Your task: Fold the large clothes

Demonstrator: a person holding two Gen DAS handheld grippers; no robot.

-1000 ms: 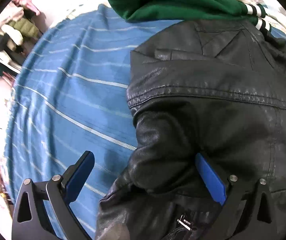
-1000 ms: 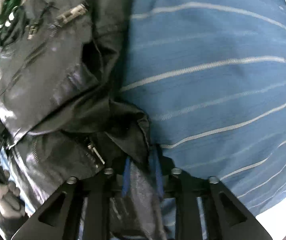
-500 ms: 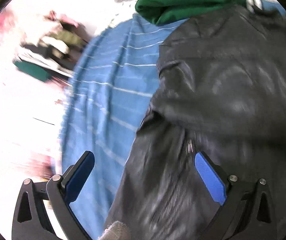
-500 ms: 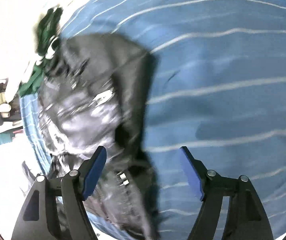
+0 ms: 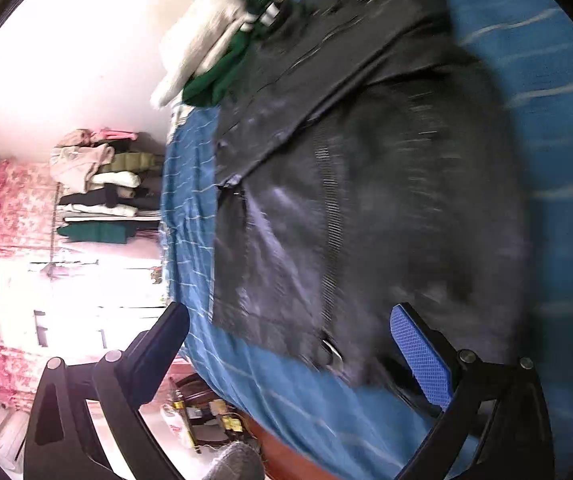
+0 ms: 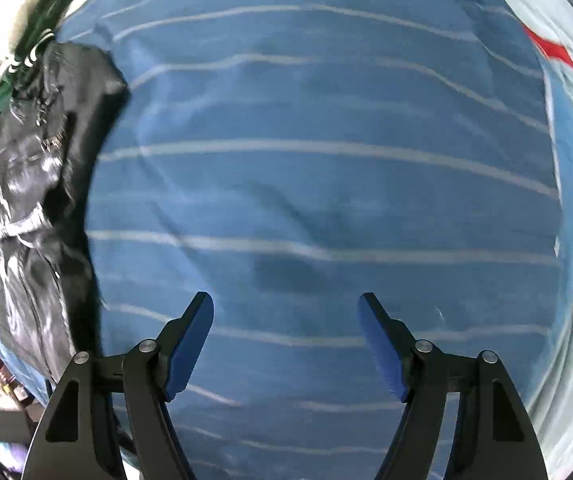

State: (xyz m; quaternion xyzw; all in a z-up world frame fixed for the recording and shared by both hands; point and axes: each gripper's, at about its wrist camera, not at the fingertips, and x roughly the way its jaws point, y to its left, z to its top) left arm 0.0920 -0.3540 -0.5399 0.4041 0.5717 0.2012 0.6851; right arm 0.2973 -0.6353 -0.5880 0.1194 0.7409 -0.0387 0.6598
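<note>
Black leather jacket [image 5: 366,184] lies folded flat on the blue striped bedcover [image 6: 326,160], beside a green garment [image 5: 222,76]. Left gripper [image 5: 286,344] hovers tilted over the jacket's lower edge, fingers spread wide, holding nothing. Right gripper [image 6: 286,336] hangs over bare bedcover, fingers equally wide apart and empty, with the jacket off to its left.

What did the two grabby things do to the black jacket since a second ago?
The right tool was pinching the black jacket a second ago; it has let go, opened and pulled back over the blue striped sheet. The left tool stayed open but backed away. The jacket still lies on the sheet beside the green garment.
</note>
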